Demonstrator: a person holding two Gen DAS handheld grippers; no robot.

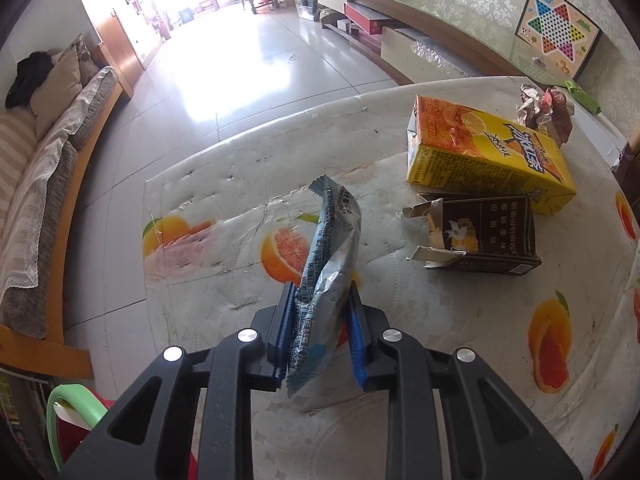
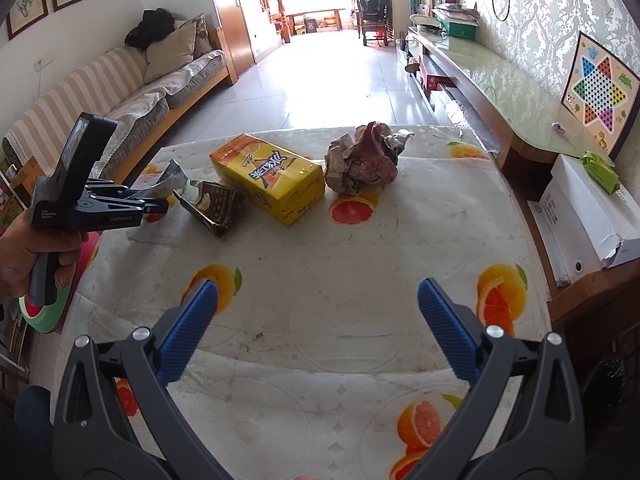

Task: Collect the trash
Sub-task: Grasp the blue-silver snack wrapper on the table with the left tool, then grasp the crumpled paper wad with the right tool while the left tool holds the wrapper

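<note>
Our left gripper (image 1: 320, 300) grips the wrapper (image 1: 328, 252); our spread, empty right gripper (image 2: 318, 300) points at the crumpled paper (image 2: 362, 162), probably nearest it, right of the yellow carton (image 2: 268, 178).

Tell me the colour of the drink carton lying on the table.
The drink carton is yellow with orange panels and dark lettering, clearest in the left wrist view.
</note>
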